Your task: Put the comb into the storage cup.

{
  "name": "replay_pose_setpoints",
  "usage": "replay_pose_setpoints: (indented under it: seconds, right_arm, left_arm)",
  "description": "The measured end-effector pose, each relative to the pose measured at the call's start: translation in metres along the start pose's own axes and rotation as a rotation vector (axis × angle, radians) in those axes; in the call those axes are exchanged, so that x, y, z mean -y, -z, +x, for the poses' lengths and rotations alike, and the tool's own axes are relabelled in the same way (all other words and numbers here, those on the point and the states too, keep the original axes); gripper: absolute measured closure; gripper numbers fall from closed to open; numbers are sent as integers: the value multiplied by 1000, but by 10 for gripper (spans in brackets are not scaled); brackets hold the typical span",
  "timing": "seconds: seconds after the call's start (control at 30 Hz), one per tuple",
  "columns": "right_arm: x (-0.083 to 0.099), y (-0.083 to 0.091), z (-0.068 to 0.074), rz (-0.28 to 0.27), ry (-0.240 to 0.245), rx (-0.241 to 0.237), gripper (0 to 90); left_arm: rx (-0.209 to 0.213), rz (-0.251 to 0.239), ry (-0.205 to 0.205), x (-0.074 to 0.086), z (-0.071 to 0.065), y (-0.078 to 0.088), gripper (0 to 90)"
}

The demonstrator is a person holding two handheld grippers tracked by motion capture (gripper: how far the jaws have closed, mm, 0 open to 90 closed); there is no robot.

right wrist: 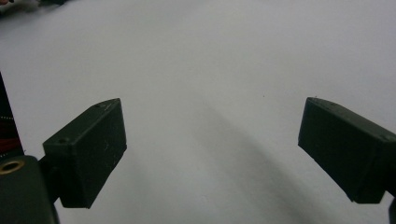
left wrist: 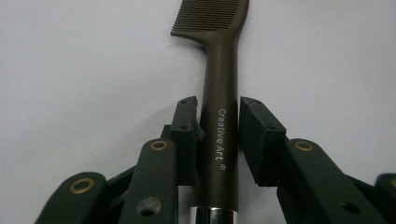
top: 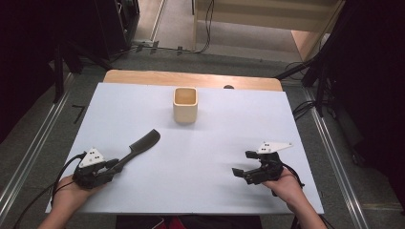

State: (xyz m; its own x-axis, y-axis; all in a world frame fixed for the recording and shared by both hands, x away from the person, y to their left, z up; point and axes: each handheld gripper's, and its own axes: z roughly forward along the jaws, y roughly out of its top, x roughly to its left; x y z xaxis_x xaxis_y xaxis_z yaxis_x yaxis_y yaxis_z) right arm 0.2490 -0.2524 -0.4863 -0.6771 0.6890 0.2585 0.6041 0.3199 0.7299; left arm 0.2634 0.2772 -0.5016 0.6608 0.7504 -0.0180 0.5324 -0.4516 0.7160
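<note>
A dark comb (top: 143, 142) with a long handle lies on the white table top (top: 200, 148), its teeth pointing toward the far right. My left gripper (top: 114, 164) at the near left is shut on the comb's handle. In the left gripper view both pads press the handle of the comb (left wrist: 219, 93), which reads "Creative Art", with my left gripper (left wrist: 217, 116) around it. My right gripper (top: 242, 163) rests at the near right, open and pointing left. In the right gripper view the jaws of my right gripper (right wrist: 212, 149) stand wide apart over bare table.
A square beige cup (top: 185, 105) stands upright at the far middle of the table, open side up. A wooden strip (top: 191, 78) runs along the table's far edge. Cables and dark stands surround the table on the floor.
</note>
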Motion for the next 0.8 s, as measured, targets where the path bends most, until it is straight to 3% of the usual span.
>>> replay_pose_setpoints:
  seconds: [0.4,0.57,0.6,0.8]
  right_arm:
    - [0,-1,0,0,6,-3,61]
    - [0,-1,0,-1,5,-3,61]
    - [0,-1,0,-1,7,-3,61]
    - [0,0,0,-3,7,-3,62]
  left_arm:
    - [-2,14,3,-2,-1,0,729]
    - [12,20,23,-3,2,0,732]
    - [20,25,47,-4,3,0,733]
    - [22,42,60,-7,3,0,734]
